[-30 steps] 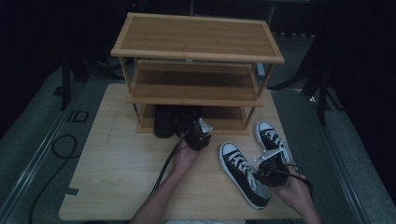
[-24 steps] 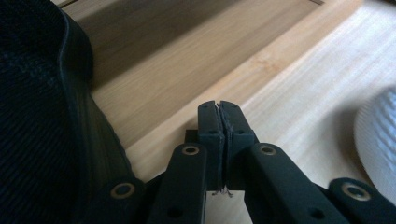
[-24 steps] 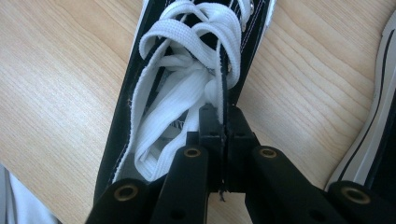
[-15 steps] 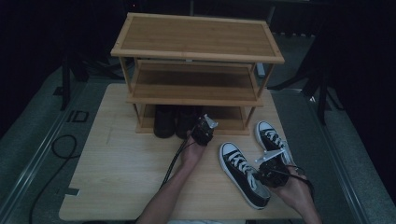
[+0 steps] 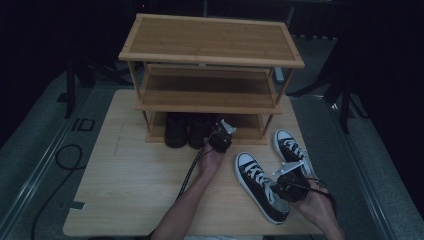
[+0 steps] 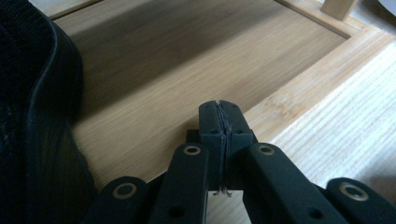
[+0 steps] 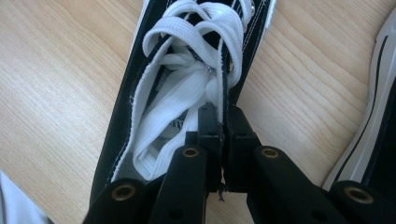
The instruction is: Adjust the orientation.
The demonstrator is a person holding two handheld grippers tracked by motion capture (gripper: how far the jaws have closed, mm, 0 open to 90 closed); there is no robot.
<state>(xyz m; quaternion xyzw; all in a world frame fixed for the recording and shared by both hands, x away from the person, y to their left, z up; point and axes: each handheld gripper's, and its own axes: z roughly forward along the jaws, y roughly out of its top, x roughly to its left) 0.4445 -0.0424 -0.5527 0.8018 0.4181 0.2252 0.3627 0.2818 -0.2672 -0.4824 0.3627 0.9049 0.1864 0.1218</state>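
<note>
A pair of black shoes (image 5: 187, 130) stands on the bottom shelf of the wooden shoe rack (image 5: 210, 55). My left gripper (image 5: 220, 137) is just right of them at the shelf's front edge. In the left gripper view its jaws (image 6: 219, 105) are shut with nothing between them, over the bare bottom shelf (image 6: 163, 65), and a black shoe (image 6: 37, 121) is at the left. A black-and-white sneaker (image 5: 260, 187) lies on the table, toe toward the rack. My right gripper (image 5: 291, 182) is shut on its black side wall (image 7: 224, 88) beside the white laces (image 7: 187, 93).
A second black-and-white sneaker (image 5: 290, 147) lies to the right of the held one, near the rack's right leg; its sole edge (image 7: 373, 135) also appears in the right gripper view. The wooden table (image 5: 125, 170) has bare room at the left. The rack's middle and top shelves hold nothing.
My left gripper has shifted a little right and toward the rack, off the black shoes, which now stand side by side on the bottom shelf. The right gripper and sneaker have stayed put.
</note>
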